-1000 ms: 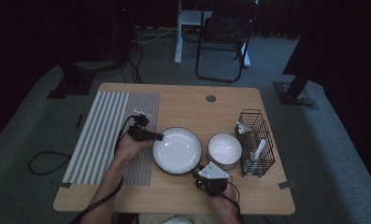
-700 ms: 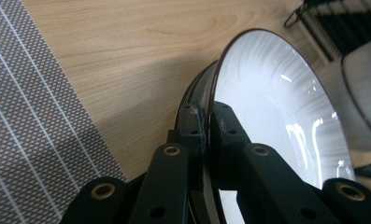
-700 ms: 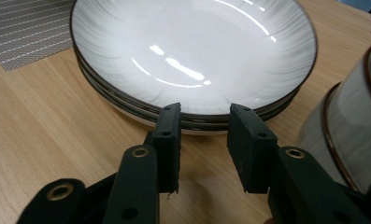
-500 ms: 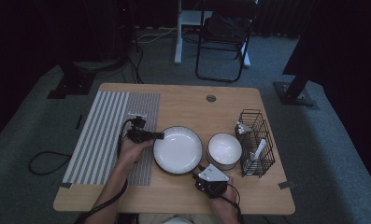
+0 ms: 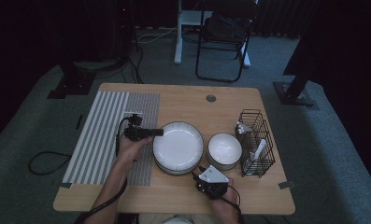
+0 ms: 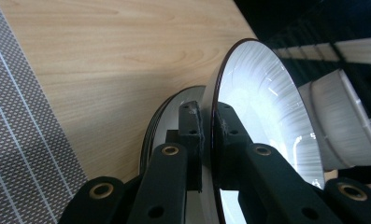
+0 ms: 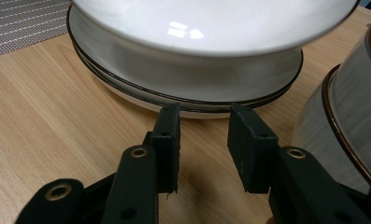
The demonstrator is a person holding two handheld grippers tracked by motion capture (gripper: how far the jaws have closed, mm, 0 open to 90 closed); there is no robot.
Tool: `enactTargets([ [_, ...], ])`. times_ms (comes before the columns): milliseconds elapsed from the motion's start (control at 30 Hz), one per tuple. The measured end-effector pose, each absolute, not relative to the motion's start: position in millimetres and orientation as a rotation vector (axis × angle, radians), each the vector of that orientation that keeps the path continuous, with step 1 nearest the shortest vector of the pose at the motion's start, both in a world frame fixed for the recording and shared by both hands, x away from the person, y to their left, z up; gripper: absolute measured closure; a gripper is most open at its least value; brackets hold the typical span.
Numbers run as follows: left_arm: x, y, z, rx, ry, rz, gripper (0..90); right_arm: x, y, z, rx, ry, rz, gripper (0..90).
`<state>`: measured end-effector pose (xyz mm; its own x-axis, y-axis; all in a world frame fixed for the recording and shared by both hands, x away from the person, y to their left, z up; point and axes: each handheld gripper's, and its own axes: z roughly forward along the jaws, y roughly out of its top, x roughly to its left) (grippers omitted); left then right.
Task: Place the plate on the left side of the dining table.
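- Right claw (image 5: 198, 173) is held low at the table's (image 5: 183, 100) near edge, its jaws spread and empty, pointed at the foot of the plate stack (image 7: 183, 105).
- The top plate (image 5: 178, 143) is pinched at its left rim by the left claw (image 5: 159, 132) and is seen lifted off the stack in the right gripper view.
- A white bowl (image 5: 224, 150) stands just right of the plates, and a black wire basket (image 5: 256, 144) beyond it.
- A striped mat (image 5: 106, 135) covers the table's left part.
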<state>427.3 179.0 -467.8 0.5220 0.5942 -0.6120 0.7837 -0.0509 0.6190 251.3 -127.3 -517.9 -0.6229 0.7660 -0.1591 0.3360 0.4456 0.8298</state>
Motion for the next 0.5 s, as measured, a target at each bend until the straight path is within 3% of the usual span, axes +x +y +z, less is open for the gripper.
enactTargets([
  [500,427.0,224.6,-451.6,1.630,1.219,-0.148,84.1,251.4,-124.5,-519.3,0.912,2.186,1.070,64.1],
])
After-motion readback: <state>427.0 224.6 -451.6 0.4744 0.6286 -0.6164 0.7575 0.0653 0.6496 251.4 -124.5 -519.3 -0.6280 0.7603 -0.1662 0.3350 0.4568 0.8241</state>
